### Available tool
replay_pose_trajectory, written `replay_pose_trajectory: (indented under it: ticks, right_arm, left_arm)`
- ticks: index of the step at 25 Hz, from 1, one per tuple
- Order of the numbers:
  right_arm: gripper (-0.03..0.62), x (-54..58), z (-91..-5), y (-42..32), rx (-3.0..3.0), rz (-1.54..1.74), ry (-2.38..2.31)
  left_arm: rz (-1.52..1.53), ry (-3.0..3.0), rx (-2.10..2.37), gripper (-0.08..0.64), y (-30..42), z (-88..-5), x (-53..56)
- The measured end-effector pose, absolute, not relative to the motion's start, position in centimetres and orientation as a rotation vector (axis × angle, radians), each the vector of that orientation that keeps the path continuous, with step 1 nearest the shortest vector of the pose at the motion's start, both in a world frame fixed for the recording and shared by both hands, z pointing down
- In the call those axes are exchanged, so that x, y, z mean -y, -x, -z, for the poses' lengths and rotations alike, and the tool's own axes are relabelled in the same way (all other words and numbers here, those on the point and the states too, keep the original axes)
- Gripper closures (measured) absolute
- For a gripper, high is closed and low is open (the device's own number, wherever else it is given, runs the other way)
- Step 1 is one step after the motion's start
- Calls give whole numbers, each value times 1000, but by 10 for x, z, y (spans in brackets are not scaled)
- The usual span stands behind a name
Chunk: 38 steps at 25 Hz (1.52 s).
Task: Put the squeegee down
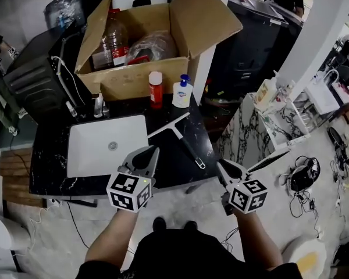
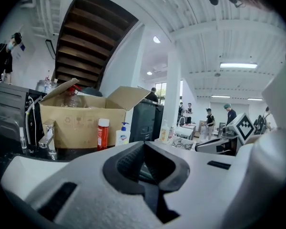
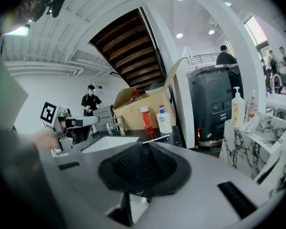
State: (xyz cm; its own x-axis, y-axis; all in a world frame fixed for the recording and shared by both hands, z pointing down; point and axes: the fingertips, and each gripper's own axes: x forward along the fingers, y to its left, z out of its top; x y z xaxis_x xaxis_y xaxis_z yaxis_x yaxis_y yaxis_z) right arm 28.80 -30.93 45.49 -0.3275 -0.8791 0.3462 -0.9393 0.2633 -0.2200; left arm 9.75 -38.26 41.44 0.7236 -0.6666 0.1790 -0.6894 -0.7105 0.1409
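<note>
Lying flat on the black marbled counter (image 1: 49, 156), the squeegee (image 1: 183, 141) sits just right of the white sink (image 1: 107, 147), clear of both grippers. Its pale blade runs at a slant, with one end near the sink's far right corner and the other pointing toward the soap pump bottle (image 1: 182, 92). Its dark handle reaches back toward the counter's front edge. A red bottle (image 1: 156, 89) stands just left of the soap bottle, and both stand against the front wall of an open cardboard box (image 1: 134, 80) holding bottles and a plastic bag. A faucet (image 1: 99, 104) rises at the sink's far rim.

The left gripper (image 2: 143, 144) hangs over the counter's front edge beside the sink's near right corner, its jaws closed together on nothing. The right gripper (image 3: 143, 147) hangs off the counter, over the floor to the squeegee's right. Its jaws stand partly apart in a narrow V, with nothing between them.
</note>
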Motion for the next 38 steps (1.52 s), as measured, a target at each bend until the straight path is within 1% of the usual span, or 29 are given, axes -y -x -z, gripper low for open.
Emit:
replay_pose_trajectory:
  ticks: [4, 7, 9, 14, 18, 28, 34, 38]
  right_arm:
    - [545, 298, -449, -317, 2382, -581, -1739]
    - [569, 297, -437, -334, 2397, -542, -1752]
    - [586, 297, -423, -340, 2421, -493, -1747]
    - [588, 298, -382, -349, 2489, -340, -1771]
    - [588, 301, -359, -347, 2537, -275, -1829]
    - [589, 302, -373, -335, 2531, -291, -1791]
    - [589, 315, -354, -332, 2538, -180, -1756]
    - [589, 318, -347, -328, 2553, -163, -1745]
  left_arm:
    - [-140, -2736, 1094, 551, -121, -408, 377]
    - [-141, -2725, 1103, 551, -128, -408, 377]
    - [-141, -2721, 1108, 551, -132, -406, 379]
    - [-141, -2754, 1110, 551, -144, -395, 387]
    - [-103, -2760, 1138, 551, -144, -382, 391]
    - [-102, -2723, 1191, 551, -128, -389, 388]
    - [-103, -2731, 1199, 551, -122, -386, 389]
    - [-118, -2733, 1202, 551, -117, -387, 389]
